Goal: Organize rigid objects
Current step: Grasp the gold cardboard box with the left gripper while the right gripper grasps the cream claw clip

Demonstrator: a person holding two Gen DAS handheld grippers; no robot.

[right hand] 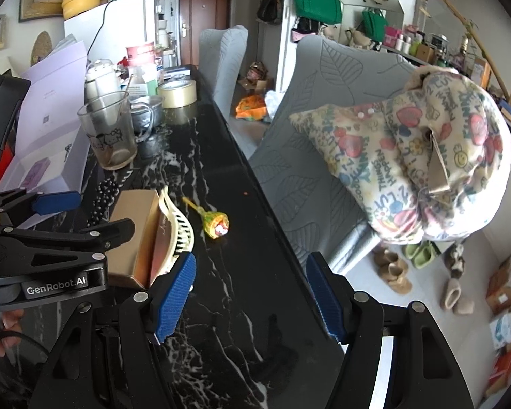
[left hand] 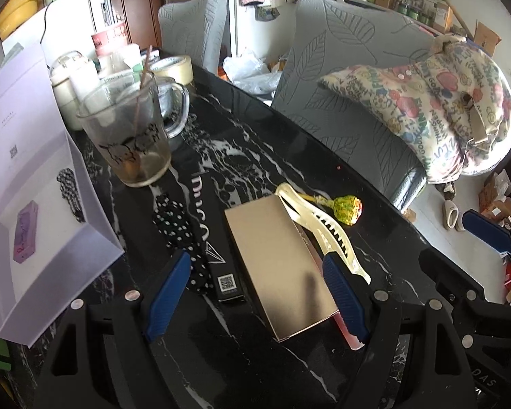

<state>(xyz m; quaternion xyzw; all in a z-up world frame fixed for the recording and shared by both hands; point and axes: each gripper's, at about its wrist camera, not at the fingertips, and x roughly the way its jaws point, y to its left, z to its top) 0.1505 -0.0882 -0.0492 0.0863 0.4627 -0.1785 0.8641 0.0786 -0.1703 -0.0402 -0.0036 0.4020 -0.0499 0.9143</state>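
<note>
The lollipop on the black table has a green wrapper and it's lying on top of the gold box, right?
Not quite. The lollipop does have a green wrapper, but it lies on the black table itself, beside the gold box, not on top of it. A cream hair clip sits between them. The left wrist view shows this best.

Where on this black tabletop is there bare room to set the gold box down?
Bare marble runs beyond the lollipop along the chair-side edge, up to the tape roll. Crowded: around the glass mug and purple box, and beside the gold box, with the hair clip.
</note>
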